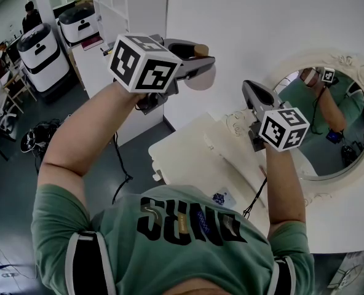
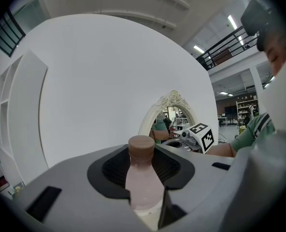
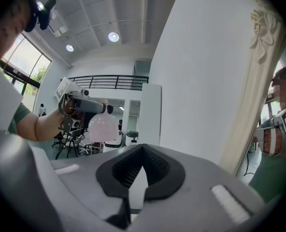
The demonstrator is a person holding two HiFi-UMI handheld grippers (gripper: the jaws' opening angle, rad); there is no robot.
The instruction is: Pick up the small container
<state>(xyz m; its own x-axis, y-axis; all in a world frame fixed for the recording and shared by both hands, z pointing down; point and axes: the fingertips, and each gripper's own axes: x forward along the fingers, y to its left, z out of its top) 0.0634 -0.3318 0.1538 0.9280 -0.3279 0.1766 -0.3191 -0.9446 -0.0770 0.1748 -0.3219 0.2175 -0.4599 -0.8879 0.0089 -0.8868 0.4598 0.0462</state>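
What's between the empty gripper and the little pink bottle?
Nothing, just open air. The head view shows a bare gap between the right gripper and the small bottle.

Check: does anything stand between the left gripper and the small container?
Nothing visible does. The left gripper is closed on the small container, its pads on the body, held up in front of the white wall.

Light: bright, even, from ceiling lamps and a window | Shadows: soft, faint | Glare: white wall nearly washed out | Distortion: strong fisheye, black corners in both gripper views | Focus: nearest parts soft
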